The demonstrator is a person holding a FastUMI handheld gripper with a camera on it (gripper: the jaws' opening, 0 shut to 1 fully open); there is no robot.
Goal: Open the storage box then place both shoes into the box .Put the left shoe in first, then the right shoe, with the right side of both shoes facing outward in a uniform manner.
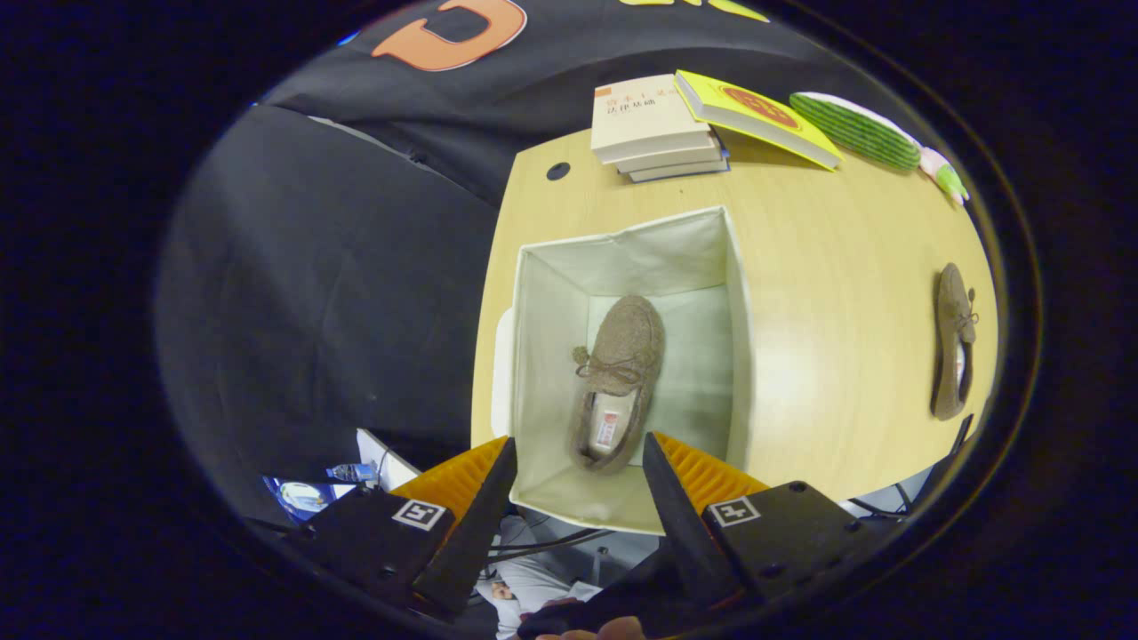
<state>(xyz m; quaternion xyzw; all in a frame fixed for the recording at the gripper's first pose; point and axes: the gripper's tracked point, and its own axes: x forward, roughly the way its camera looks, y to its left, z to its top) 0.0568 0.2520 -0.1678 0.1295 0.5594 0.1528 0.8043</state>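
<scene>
The storage box (622, 258) stands open near the table's (827, 293) left edge, its lid off. One shoe (620, 382) lies on the box floor, toe pointing away from the tool (578, 453), with bare floor to either side of it. The tool hangs above the box's near rim, fingers spread wide and holding nothing. The second shoe (953, 342) lies well right of the box, near the table's right edge. Books (653, 129) sit beyond the box.

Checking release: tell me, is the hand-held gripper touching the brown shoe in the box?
Apart. The gripper view shows the hand-held gripper open above the brown shoe.
</scene>
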